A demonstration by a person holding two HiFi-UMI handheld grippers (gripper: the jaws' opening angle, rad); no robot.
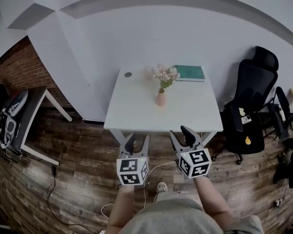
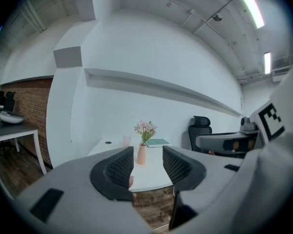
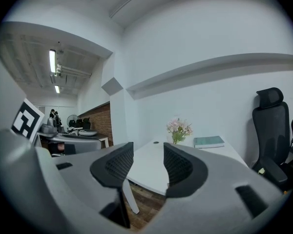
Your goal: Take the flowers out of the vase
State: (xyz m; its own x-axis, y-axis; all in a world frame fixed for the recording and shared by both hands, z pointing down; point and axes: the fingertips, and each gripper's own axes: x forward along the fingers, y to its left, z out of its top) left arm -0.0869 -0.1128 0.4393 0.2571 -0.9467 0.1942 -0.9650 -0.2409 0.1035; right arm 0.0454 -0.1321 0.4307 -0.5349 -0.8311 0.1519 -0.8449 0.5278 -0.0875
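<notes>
A small pink vase (image 1: 160, 98) stands near the middle of the white table (image 1: 136, 116), holding a bunch of pale pink flowers (image 1: 165, 74) with green leaves. In the left gripper view the vase (image 2: 141, 154) and flowers (image 2: 145, 127) show far off between the jaws. The right gripper view shows the flowers (image 3: 179, 127) to the right of its jaws. My left gripper (image 1: 136, 144) and right gripper (image 1: 183, 136) hang side by side in front of the table's near edge, short of it. Both are open and empty.
A green book (image 1: 189, 73) lies at the table's back right, a clear pink cup (image 1: 148, 72) and a dark round spot (image 1: 128, 74) at the back left. A black office chair (image 1: 249, 106) stands right of the table. A dark desk (image 1: 24, 116) is at the left. Cables cross the wood floor.
</notes>
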